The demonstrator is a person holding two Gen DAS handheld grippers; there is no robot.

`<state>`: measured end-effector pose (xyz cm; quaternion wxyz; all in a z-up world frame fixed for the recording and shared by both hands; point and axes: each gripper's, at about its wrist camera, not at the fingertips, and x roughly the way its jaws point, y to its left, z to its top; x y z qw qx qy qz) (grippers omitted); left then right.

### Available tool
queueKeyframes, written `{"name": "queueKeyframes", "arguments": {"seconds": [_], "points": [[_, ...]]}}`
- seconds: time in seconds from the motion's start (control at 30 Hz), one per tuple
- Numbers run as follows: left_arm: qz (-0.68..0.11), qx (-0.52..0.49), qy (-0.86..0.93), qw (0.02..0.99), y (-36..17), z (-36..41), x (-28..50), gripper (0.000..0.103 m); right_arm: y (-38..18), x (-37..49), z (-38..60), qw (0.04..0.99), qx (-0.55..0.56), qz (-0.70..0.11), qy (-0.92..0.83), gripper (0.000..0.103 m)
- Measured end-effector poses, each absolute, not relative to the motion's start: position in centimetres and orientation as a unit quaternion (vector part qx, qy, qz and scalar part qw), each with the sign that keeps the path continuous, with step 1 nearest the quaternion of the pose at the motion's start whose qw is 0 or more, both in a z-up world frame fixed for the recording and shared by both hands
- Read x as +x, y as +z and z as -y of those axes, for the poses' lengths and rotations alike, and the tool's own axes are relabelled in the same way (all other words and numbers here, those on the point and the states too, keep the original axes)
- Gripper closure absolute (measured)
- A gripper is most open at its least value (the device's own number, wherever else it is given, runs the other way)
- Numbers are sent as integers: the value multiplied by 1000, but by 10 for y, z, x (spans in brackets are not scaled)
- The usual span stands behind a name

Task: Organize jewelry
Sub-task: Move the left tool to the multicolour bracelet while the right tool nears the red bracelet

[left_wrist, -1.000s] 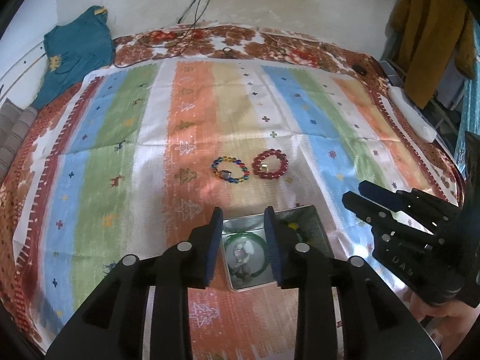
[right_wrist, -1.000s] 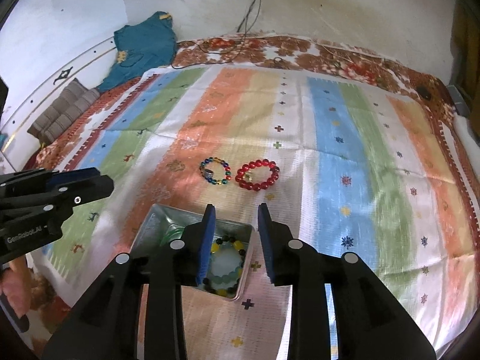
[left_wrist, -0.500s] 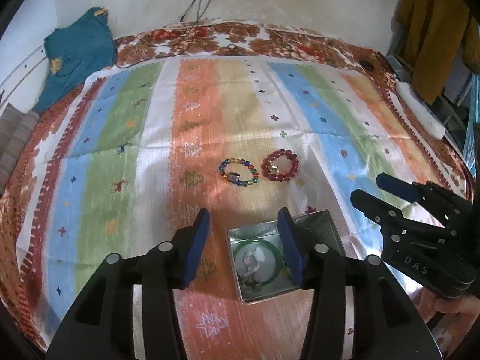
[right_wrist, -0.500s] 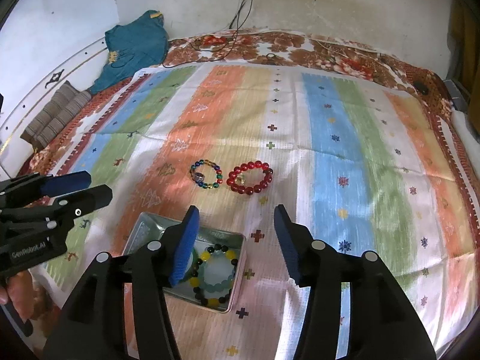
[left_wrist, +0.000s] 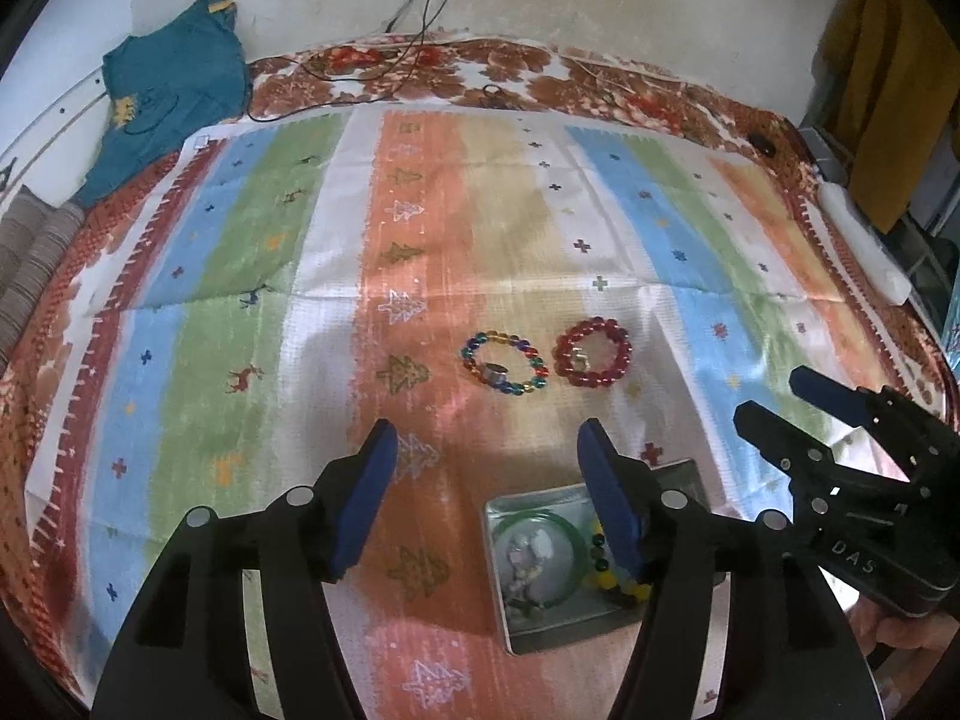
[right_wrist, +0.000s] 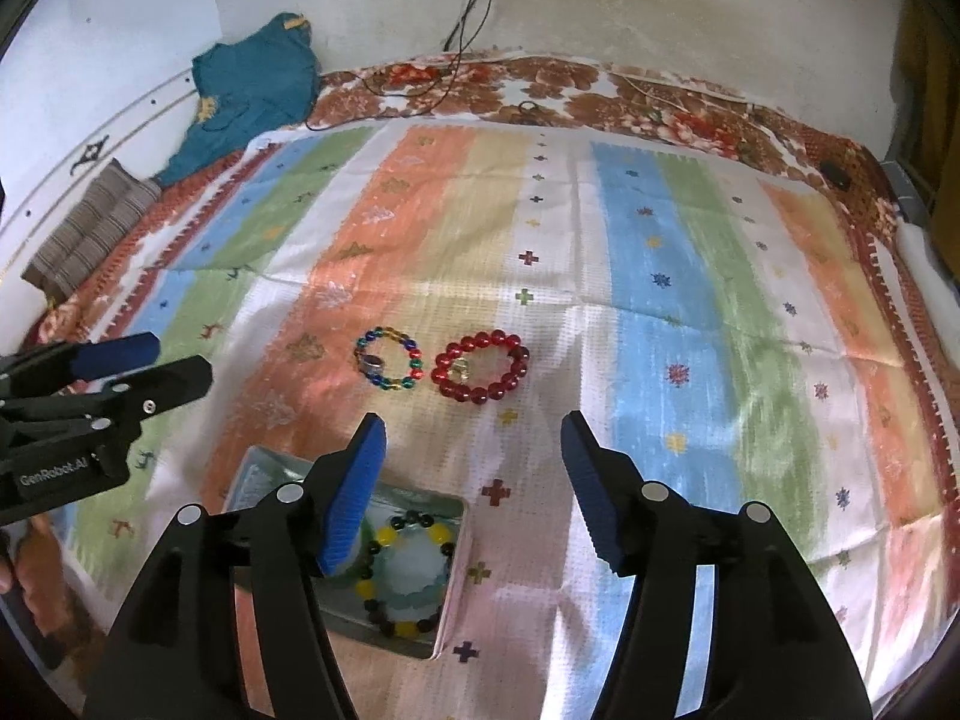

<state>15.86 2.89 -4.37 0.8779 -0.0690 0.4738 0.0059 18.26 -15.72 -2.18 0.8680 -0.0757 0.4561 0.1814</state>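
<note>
Bracelets: the red bead bracelet (right_wrist: pixel 480 366) and multicolored bracelet (right_wrist: pixel 389 358) lie flat, side by side, just beyond the metal tin (right_wrist: pixel 451 576) on the striped cloth (right_wrist: pixel 666 324); being rings, neither shows a long axis. My left gripper (left_wrist: pixel 486 498) and right gripper (right_wrist: pixel 474 480) both hover over the tin with jaws spread wide, holding nothing.

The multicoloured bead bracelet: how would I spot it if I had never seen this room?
Find the striped cloth covering the bed; near its middle, two bead bracelets lie side by side. The multicoloured bracelet is the left one, on the orange stripe. Unlike the all-red bracelet, its beads mix blue, green, yellow and red.
</note>
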Motion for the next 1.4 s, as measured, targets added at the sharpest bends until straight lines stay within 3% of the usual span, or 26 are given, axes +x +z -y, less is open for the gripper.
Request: {"name": "queueKeyframes", "arguments": {"seconds": [0.27, 0.37, 0.63, 1.4], "points": [[-481, -60, 20, 874, -58, -34, 175, 40, -30, 200, 153, 862, -76, -468, 180, 42], [-486, -49, 23, 872, -66, -34, 184, 40, -34, 208, 154, 863, -78, -470, 169, 35], [-487, -52, 17, 872, -72, -38, 203, 36, -46, 226, 154, 858, -78, -481, 163, 32], [-520, -84, 2, 850, -115, -58, 255, 35, -85, 261, 143, 844, -73, -505, 163, 32]]}}
